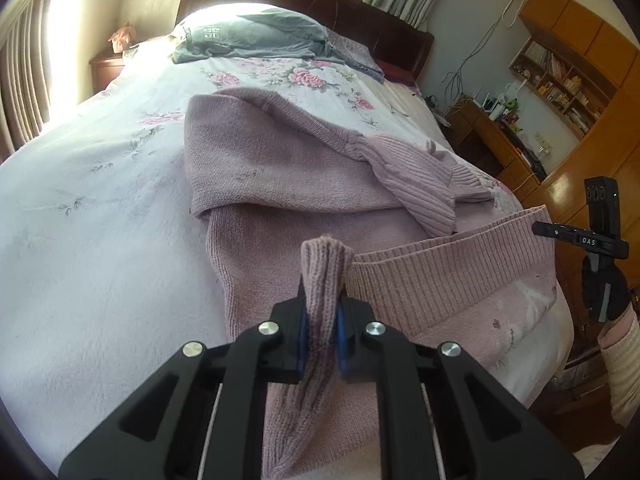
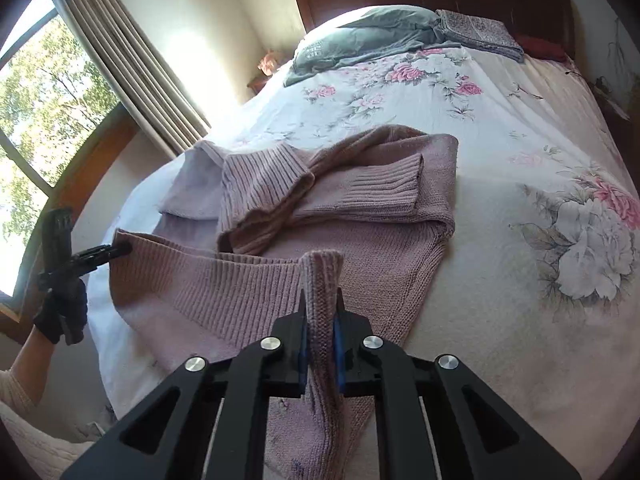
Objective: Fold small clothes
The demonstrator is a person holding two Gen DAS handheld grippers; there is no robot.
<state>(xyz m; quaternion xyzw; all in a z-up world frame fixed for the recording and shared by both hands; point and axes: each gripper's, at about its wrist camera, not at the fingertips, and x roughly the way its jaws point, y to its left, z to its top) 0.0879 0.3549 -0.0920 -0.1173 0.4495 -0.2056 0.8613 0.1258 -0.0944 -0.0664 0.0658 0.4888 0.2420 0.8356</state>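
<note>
We hold the soft, floppy pink knitted sweater [image 1: 280, 184] on the bed [image 1: 100, 200] by its ribbed hem corners, left tongs [image 1: 323, 316] and right tongs [image 2: 320, 320] both pinching it, because thick knit sags between grips.

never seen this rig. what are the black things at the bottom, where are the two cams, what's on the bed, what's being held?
There is no robot arm: a person holds a hand-held gripper in each hand, each with a fisheye camera looking along its two fingers. The left wrist view shows the left hand-held gripper; the right wrist view shows the right hand-held gripper. Each camera also catches the other tool at the edge of its picture. On the floral bedspread lies a pink knitted sweater, its sleeves already folded across its body. Both grippers are shut on the ribbed hem, one pinching each end.
</note>
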